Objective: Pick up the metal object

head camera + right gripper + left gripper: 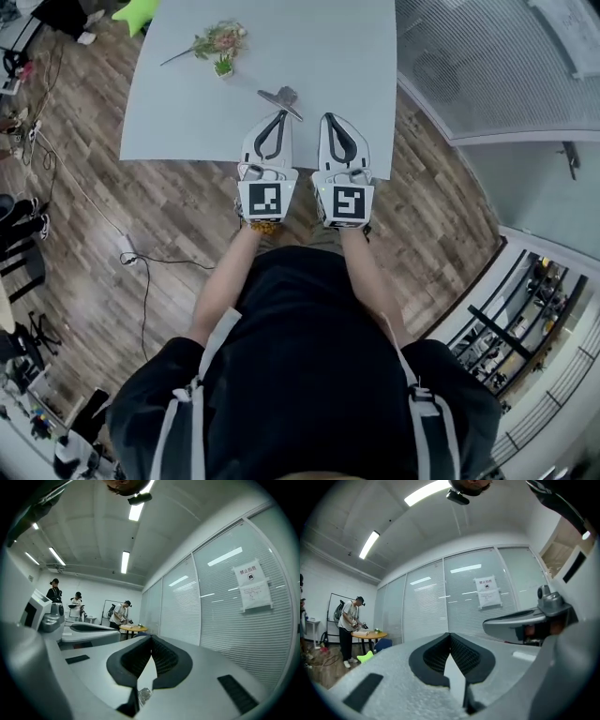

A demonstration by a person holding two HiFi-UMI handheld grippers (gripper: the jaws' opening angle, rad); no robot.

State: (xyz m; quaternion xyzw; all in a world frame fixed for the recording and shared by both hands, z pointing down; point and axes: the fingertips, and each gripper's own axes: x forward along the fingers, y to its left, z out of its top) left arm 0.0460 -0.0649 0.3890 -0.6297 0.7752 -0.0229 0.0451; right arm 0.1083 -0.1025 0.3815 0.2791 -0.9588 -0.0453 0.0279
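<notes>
The metal object (280, 97), a small grey piece with a thin rod that points right, lies on the pale grey table (187, 112) near its front edge. In the head view, the tip of my left gripper (279, 113) shows just short of it, and my right gripper (330, 118) is beside it to the right. Both grippers are shut, tips touching, with nothing between them. Both gripper views look level across the room and do not show the metal object. There the left gripper (450, 635) and the right gripper (151, 637) each show closed jaws.
A flower sprig (217, 37) and a small potted plant (224, 67) lie at the table's far side, with a green object (137, 13) past its back edge. Cables (141, 260) trail over the wood floor at left. A glass wall with blinds (487, 66) runs along the right.
</notes>
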